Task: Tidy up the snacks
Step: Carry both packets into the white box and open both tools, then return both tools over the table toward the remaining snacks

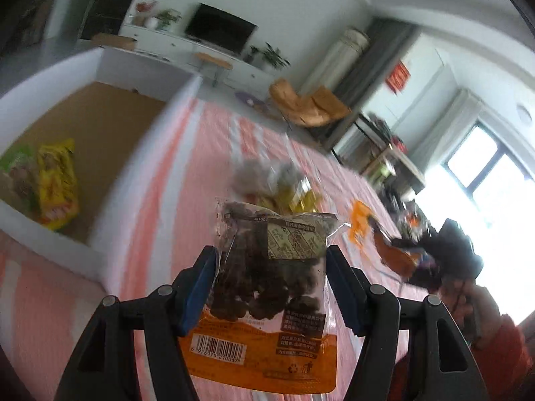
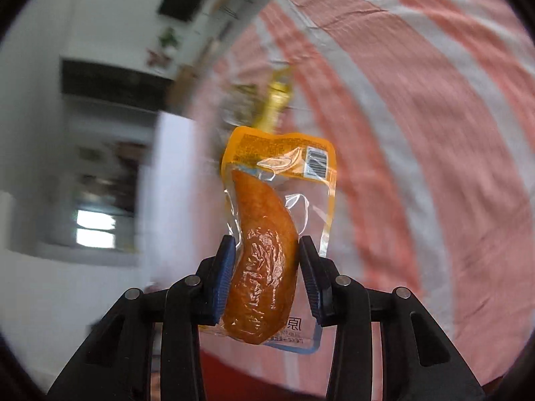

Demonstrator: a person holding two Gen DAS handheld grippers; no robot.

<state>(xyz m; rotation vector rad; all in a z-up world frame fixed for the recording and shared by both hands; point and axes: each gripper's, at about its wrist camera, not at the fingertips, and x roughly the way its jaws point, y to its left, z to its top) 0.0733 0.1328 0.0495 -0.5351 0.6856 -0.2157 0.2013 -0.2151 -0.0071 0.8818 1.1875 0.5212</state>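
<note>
Orange and clear plastic made up the snack packet (image 1: pixel 267 287) that the left gripper (image 1: pixel 271 284) clenched between its blue-padded fingers (image 1: pixel 197 294). Dark brown lumps filled the clear upper part, a printed label sat near the top, and a barcode showed on the orange band below the pads. The packet was held up above the pink-and-white striped sheet (image 1: pixel 187 153) of a bed.

To the left stood a white box (image 1: pixel 67 244) with a brown cardboard floor; a yellow packet (image 1: pixel 57 183) and a green one (image 1: pixel 16 160) lay in its near corner. Ahead of the held packet, a small blurred heap of other snacks (image 1: pixel 274 183) lay on the sheet. Farther right, the right gripper (image 1: pixel 451 254) showed as a dark shape against the bright window, with an orange packet at its tip and a hand in an orange sleeve (image 1: pixel 508 347) behind it.

In the right wrist view, the right gripper (image 2: pixel 265 267) had its fingers (image 2: pixel 224 277) clamped on a sausage packet (image 2: pixel 267 244), pressing the orange-brown sausage from both sides. The packet stood roughly upright, its orange header and barcode at the far end, clear film around the sausage. It too hung above the striped sheet, with the blurred white box wall (image 2: pixel 174 173) to its left and a yellow packet (image 2: pixel 276 100) beyond it.
</note>
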